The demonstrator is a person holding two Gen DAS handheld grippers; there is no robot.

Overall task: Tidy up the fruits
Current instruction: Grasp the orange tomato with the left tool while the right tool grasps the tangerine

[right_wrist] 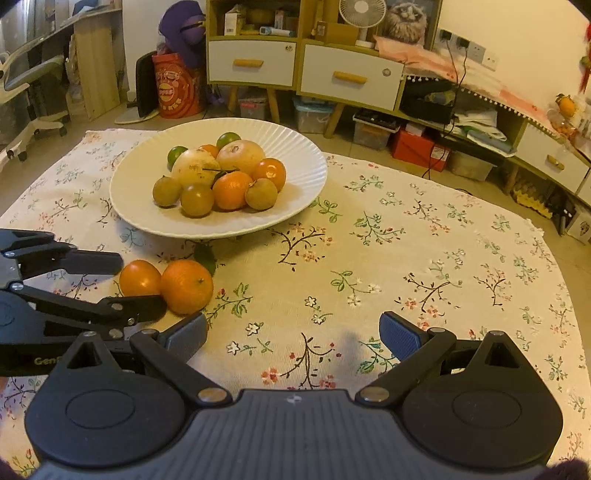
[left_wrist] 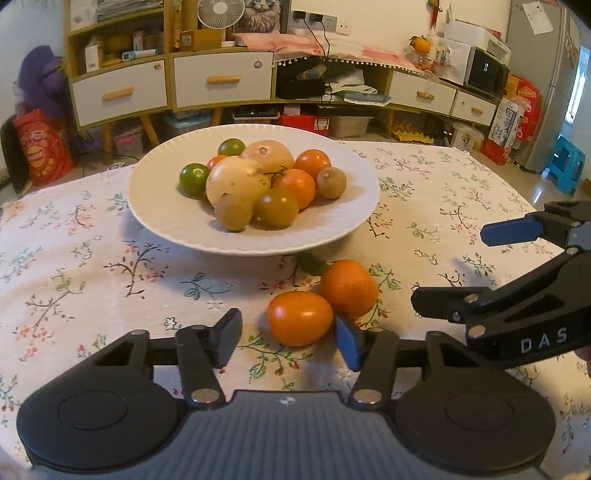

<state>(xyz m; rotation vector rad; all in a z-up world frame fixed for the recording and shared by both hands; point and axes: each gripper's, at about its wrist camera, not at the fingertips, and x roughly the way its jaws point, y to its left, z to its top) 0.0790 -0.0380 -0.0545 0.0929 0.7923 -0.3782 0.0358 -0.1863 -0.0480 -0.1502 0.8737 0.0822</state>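
Lining the spread-open left gripper (left_wrist: 286, 338) around the smooth orange fruit (left_wrist: 300, 317) on the worktop (left_wrist: 110, 280) beside the plate (left_wrist: 177, 225), probably to scoop it onto the pile, right gripper (right_wrist: 293, 338) spread wide, holding nothing

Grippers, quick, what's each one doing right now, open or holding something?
Left gripper: open, holding nothing, jaws either side of the smooth orange fruit.
Right gripper: open, empty, above the tablecloth.

Home living room: drawer sideboard (left_wrist: 221, 79), fan (right_wrist: 362, 13), floral tablecloth (right_wrist: 406, 258).
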